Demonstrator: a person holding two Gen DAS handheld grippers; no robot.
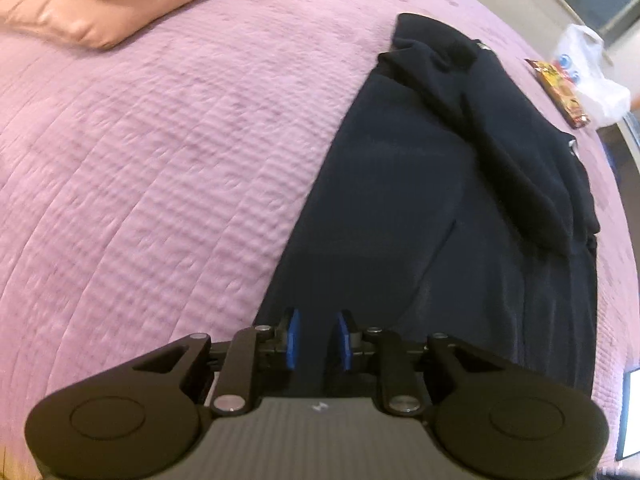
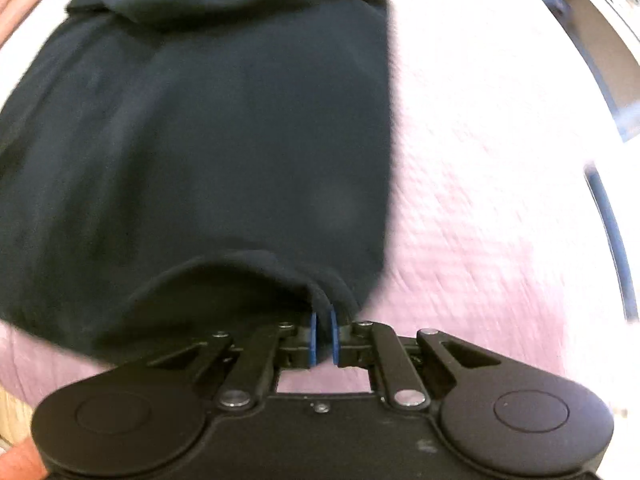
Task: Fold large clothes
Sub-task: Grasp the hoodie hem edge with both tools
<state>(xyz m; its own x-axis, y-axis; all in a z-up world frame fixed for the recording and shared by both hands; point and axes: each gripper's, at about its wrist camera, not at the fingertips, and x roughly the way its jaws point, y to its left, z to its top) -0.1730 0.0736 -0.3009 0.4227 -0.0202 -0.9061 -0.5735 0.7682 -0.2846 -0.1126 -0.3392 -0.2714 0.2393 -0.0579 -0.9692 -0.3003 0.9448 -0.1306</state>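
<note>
My right hand-held gripper points steeply down, its blue pads nearly together and pinched on the near hem of the dark navy garment — a ridge of cloth rises into the narrow slit between them. A bit of my hand shows at the lower left edge of that view. The picture is blurred.

My left hand-held gripper hangs over the same garment near its lower left edge, jaws a little apart, released — nothing sits between the blue pads, only cloth below.

The garment lies long and mostly flat on the bed, on a pink-lilac quilted bedspread. One sleeve is folded across the body, running diagonally from the collar end toward me; the far end is bunched in loose folds.

Farther off in the left view — a peach-coloured pillow at the top left of the bed, well apart from the garment. At the far right edge of the bed, a red-and-yellow printed packet lies just beside a white plastic bag.
</note>
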